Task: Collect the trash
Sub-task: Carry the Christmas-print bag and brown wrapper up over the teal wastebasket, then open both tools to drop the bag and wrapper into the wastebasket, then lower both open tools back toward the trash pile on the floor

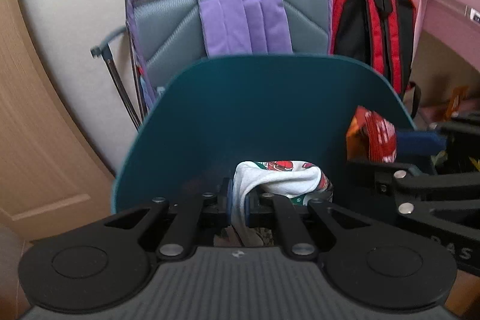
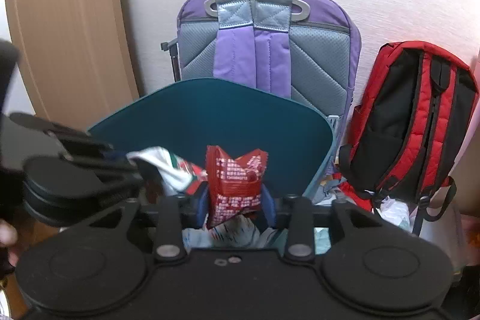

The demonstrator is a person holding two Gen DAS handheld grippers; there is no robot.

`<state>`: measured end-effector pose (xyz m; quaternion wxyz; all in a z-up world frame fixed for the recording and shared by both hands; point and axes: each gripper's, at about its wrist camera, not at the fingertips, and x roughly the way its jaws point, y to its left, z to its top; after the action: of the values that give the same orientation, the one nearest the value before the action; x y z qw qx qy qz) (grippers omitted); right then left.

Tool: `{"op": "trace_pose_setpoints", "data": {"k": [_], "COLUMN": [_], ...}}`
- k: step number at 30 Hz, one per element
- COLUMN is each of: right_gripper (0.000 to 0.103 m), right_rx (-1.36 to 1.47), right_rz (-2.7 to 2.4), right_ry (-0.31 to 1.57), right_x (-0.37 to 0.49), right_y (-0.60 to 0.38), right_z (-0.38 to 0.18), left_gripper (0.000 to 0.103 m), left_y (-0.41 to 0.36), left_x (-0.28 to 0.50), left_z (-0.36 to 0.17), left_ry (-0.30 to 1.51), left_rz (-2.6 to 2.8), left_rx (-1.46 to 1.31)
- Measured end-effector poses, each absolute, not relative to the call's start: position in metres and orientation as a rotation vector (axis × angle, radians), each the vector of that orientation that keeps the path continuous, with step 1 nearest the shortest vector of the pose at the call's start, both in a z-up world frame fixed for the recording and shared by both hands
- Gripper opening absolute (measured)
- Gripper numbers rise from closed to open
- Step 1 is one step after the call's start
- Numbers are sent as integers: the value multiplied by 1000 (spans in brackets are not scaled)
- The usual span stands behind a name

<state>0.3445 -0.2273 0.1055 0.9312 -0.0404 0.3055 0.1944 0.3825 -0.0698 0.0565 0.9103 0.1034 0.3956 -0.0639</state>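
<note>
Left gripper (image 1: 238,204) clamped on a crumpled white printed wrapper (image 1: 279,179), held over the mouth of the tall teal plastic bin (image 1: 240,110). Right gripper (image 2: 237,204) pinching a red foil snack packet (image 2: 235,185) upright — also above the bin's opening. Behind, against the wall: purple-and-grey backpack (image 2: 270,50), red-and-black backpack (image 2: 411,116).

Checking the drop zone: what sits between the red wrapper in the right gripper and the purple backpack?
Only the teal bin's far wall stands between the red wrapper and the purple backpack; the right wrist view shows it.
</note>
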Motion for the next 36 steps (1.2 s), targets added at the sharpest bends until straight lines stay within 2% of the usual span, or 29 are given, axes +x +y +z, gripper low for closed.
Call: {"op": "trace_pose_setpoints", "data": {"k": [3,4,6,8,9,13,17,21,23,36], "right_gripper": [44,44,47,48,48,51,53,54,54,55], "right_rx": [-93,-96,-100,-93,-85,-72,-90,-106,-111,-131], "right_rz": [402,403,390,387,388,406,414,423,422,515], "right_ry": [625,625,628,628,624,612,585,558,544,546], "right_x": [340,339,335,330,327,316,298,277,265,202], "right_y": [-228,-228,-229,-232,-234,-239,-242,-244,-245,-232], "right_z": [109,111,114,118,120,131,142,153,157,159], "left_gripper": [17,23,36,62,66,68,76,77,83,84], "left_y": [-71,-71,-71,-69,-68,-66,-66,-64,-61,-25], "left_x": [380,378,373,367,363,349,331,309,299,222], "left_z": [54,55,57,63,67,85,100,114,118,109], "left_ry": [843,843,839,817,801,772,746,725,721,745], "left_rz": [-145,-148,-143,-129,-123,-134,-133,-140,-143,-188], "left_rx": [188,185,183,176,171,149,137,120,107,46]}}
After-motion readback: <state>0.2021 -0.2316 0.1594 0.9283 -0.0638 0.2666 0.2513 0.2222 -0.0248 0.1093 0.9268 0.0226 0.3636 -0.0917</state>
